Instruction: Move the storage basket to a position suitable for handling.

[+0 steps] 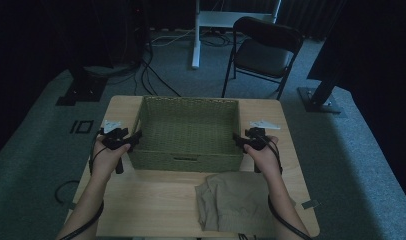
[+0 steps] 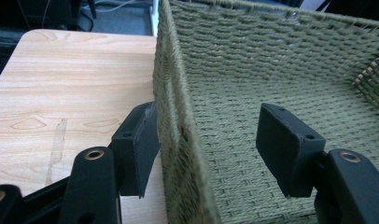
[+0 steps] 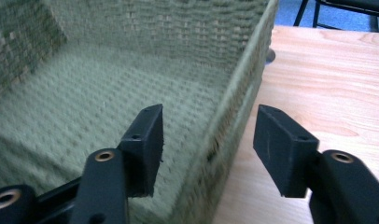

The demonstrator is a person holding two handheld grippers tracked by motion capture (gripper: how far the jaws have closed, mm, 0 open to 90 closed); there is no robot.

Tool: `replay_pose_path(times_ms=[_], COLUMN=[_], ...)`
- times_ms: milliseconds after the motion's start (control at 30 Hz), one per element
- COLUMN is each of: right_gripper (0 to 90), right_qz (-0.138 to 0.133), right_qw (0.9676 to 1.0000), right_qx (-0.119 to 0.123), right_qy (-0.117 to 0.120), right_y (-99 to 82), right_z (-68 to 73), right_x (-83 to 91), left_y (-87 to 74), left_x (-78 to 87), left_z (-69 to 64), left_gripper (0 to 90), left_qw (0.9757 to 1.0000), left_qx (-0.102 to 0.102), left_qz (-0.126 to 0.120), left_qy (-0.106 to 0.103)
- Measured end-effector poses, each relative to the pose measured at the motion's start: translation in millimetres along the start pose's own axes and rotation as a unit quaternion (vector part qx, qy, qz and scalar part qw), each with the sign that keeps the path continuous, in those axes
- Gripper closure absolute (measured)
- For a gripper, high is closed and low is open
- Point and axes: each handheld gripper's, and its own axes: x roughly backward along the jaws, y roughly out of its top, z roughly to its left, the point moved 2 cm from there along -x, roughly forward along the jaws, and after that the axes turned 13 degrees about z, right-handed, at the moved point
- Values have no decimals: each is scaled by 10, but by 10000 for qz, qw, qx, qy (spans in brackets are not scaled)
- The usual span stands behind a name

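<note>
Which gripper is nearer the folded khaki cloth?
Right. The right gripper straddles the basket's right wall, just above the folded khaki cloth at the table's near right. The left gripper straddles the basket's left wall, farther off.

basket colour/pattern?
Olive-green woven basket, a tight ribbed weave on walls and floor; it shows best in the left gripper view.

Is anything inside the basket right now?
The basket looks empty: only its woven floor shows. Each gripper has one jaw just inside a side wall. The near wall hides the floor strip behind it.
</note>
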Motion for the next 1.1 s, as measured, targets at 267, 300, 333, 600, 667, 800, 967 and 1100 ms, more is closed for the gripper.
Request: replay_pose_path(times_ms=[267, 300, 333, 600, 667, 800, 967, 1100], right_gripper=[423, 423, 437, 535, 564, 697, 762, 768], right_qz=[-331, -316, -296, -127, -101, -108, -91, -83], right_qw=[9989, 9989, 9988, 9969, 9968, 9948, 9928, 9926], right_qx=[-277, -291, -293, -462, -487, -590, -613, -596], right_qy=[-168, -201, -265, -621, -623, -822, -1024, -1056], right_y=[144, 149, 148, 68, 55, 11, 14, 20], right_z=[94, 104, 109, 105, 106, 92, 117, 114], right_x=[-130, -158, -185, -348, -365, -381, -379, -382], left_y=[71, 73, 70, 15, 2, -16, -9, 4], left_x=[-131, -150, -170, -330, -345, -370, -370, -376], left_z=[45, 61, 74, 116, 112, 103, 70, 50], left_gripper=[364, 364, 365, 409, 489, 610, 751, 760], left_qw=[9999, 9998, 9997, 9996, 9995, 9997, 9994, 9993], left_qx=[117, 64, 52, 145, 47, 112, 215, 128], left_qz=[34, 64, 98, 137, 168, 121, 171, 238], left_qy=[75, 159, 195, 213, 268, 198, 188, 263])
